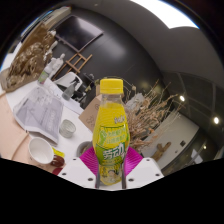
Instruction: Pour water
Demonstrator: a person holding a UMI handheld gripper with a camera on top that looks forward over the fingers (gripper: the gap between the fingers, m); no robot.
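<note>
So the gripper [112, 172] has the clear plastic bottle with the yellow cap and yellow-green label [111, 135] clenched between its two fingers, both pink pads [90, 160] pressed against the lower part of the label. The bottle stands basically upright, cap still on, and there's yellowish liquid inside it rather than plain water by the look of it

It seems lifted off the white table [20, 125], or at least its base isn't visible, so can't say for sure. Off to the side, near the fingers but apart from the bottle, sits a small white paper cup [41, 150], open and upright, which is probably the pour target. A little further back there's a small round white lid-like thing [67, 127] and a crinkled clear plastic bag [42, 105]

Progress-wise: grabbing looks done, pouring hasn't started. Nothing is tilted, the cap looks shut, and the bottle isn't over the cup yet. So what's left is moving across, sorting out the cap, and tipping
</note>
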